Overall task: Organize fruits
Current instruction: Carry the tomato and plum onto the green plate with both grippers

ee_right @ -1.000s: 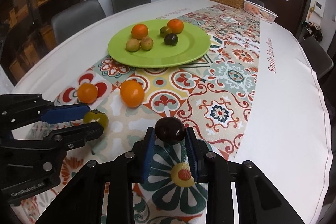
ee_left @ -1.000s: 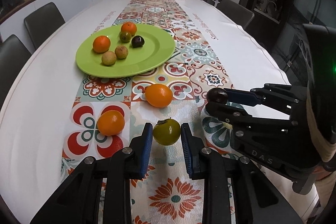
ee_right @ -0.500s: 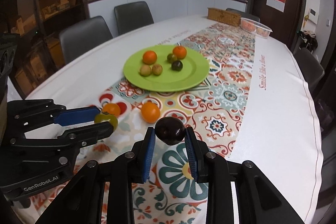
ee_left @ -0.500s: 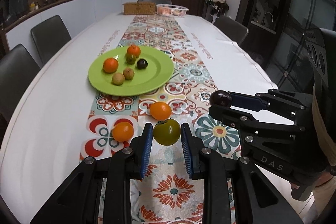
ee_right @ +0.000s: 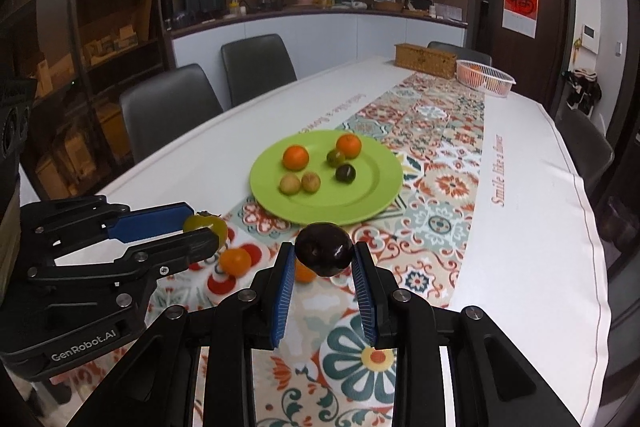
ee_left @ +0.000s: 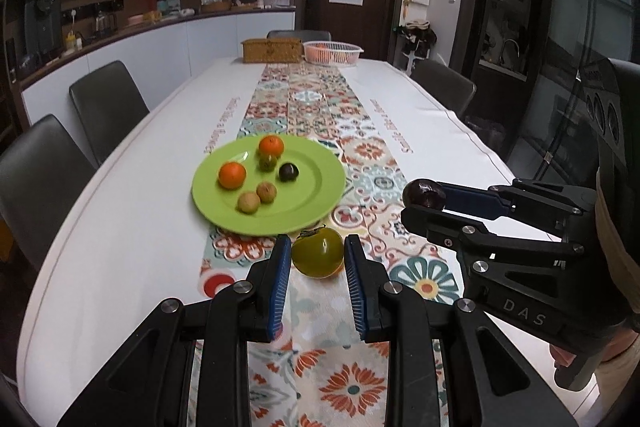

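Note:
My left gripper (ee_left: 318,255) is shut on a green tomato (ee_left: 318,255) and holds it above the table, short of the green plate (ee_left: 320,195). My right gripper (ee_right: 324,254) is shut on a dark plum (ee_right: 324,254), also raised; it shows at the right of the left wrist view (ee_left: 425,193). The plate (ee_right: 376,195) holds two oranges, two small brown fruits, a small green fruit and a dark plum. Two oranges (ee_right: 235,261) lie on the patterned runner below the grippers, one partly hidden behind the right gripper's finger.
A wicker box (ee_left: 271,50) and a white basket (ee_left: 332,51) stand at the table's far end. Dark chairs (ee_left: 106,103) line both sides. The white tablecloth (ee_right: 532,211) falls away at the right edge.
Both grippers have risen with their fruit and moved towards the plate. The two loose oranges on the runner have dropped out of the left wrist view.

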Demonstrator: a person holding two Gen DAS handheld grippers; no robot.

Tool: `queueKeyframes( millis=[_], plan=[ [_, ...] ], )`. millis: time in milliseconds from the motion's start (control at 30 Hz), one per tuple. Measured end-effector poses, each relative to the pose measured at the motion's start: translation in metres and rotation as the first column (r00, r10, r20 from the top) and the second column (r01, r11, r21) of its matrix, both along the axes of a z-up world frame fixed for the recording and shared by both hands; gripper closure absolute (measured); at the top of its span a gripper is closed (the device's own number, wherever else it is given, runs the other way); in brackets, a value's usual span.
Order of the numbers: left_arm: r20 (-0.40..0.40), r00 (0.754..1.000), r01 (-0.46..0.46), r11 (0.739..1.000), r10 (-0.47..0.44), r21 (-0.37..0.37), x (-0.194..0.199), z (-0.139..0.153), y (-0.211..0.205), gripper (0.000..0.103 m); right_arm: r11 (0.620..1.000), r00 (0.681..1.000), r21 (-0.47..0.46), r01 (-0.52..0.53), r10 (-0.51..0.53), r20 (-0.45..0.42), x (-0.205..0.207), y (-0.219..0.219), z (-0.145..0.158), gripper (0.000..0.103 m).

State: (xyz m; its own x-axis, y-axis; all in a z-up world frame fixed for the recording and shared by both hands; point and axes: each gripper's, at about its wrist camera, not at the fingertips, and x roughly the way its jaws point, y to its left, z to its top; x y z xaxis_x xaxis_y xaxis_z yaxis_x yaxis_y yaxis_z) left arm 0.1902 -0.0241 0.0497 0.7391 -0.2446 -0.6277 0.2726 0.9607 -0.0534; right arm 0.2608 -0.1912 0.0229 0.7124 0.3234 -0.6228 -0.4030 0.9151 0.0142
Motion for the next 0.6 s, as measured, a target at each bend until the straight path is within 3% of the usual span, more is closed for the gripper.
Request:
queueKeyframes(
  millis=[600],
  plan=[
    [0.043,0.999,-0.005,1.0,0.004,0.019,0.048,0.016,0.013,0.076,1.0,1.0,-0.003,0.016,-0.016,0.013,0.056,0.014,0.013,0.073]
  ],
)
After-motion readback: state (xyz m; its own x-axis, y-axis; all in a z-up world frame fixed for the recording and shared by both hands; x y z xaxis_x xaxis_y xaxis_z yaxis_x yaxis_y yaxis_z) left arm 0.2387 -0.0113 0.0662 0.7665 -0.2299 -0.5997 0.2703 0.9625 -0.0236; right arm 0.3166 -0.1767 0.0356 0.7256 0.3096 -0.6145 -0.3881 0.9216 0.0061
